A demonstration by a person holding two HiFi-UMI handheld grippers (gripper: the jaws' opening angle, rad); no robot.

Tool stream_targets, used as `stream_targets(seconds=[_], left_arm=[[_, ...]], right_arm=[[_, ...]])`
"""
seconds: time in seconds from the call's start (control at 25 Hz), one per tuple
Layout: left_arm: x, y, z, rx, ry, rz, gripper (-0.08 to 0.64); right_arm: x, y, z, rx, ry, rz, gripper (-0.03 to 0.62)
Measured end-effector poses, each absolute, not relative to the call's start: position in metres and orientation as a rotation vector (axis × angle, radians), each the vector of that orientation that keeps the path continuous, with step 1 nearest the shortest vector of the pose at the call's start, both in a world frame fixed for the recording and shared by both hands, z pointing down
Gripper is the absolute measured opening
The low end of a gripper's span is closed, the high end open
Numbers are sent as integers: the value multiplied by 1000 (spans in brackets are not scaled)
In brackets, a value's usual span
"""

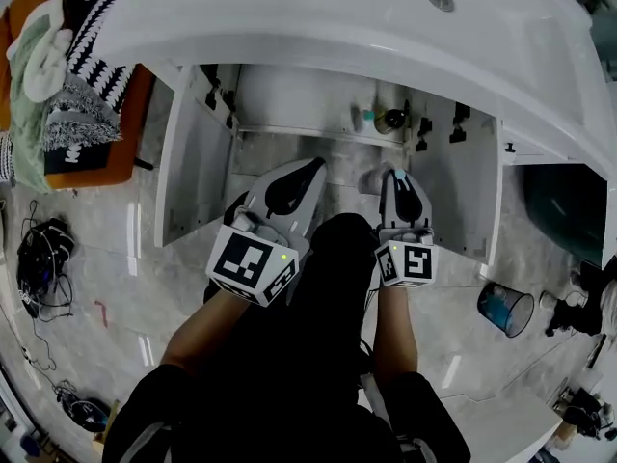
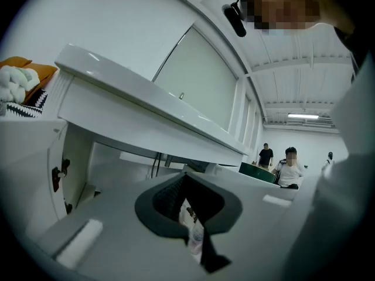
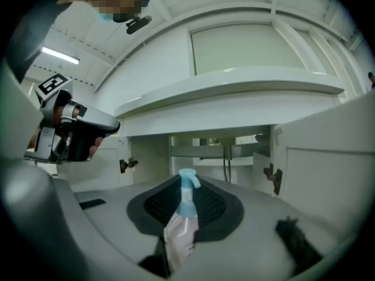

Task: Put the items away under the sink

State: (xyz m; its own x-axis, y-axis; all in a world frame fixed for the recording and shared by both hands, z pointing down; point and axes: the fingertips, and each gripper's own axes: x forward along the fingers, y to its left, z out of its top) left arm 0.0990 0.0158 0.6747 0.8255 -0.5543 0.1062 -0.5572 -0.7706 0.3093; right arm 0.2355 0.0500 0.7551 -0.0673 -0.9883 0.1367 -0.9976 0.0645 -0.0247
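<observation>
Your right gripper (image 1: 397, 176) is clamped on a clear spray bottle (image 3: 183, 215) with a pale blue head, which stands upright between its jaws. Your left gripper (image 1: 313, 170) pinches a small white labelled item (image 2: 194, 232). You hold both just before the open cabinet (image 1: 289, 99) under the sink (image 1: 337, 8).

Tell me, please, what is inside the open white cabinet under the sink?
A dark round bottle and a small teal item stand inside the white cabinet, right of middle. The white sink basin overhead hides whatever lies further back.
</observation>
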Motion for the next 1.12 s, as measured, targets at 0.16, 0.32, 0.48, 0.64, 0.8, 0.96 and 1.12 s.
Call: stream_targets(seconds=[0.16,0.32,0.48,0.64,0.8,0.96,1.12], left_arm=[[97,18,700,2710,-852,-32,6],[95,17,710,2732,-843,-24,6],[91,15,715,2709,-855,-2,6],[89,12,718,2726,-880,-6,6],[84,11,727,2712,-892,-11,6],[79,12,728,2713,-893,-25,6],[74,10,730,2715,-900,-38,6]], right_arm=[[239,41,787,2082,-2240,115,72],[242,32,799,2109,-2232,109,72],[236,25,816,2095,-2220,168,72],[230,12,835,2067,-2227,190,72],[224,-2,851,2054,-2241,188,72],[219,-18,858,2049,-2249,157,72],[217,-37,865,2063,-2243,123,72]])
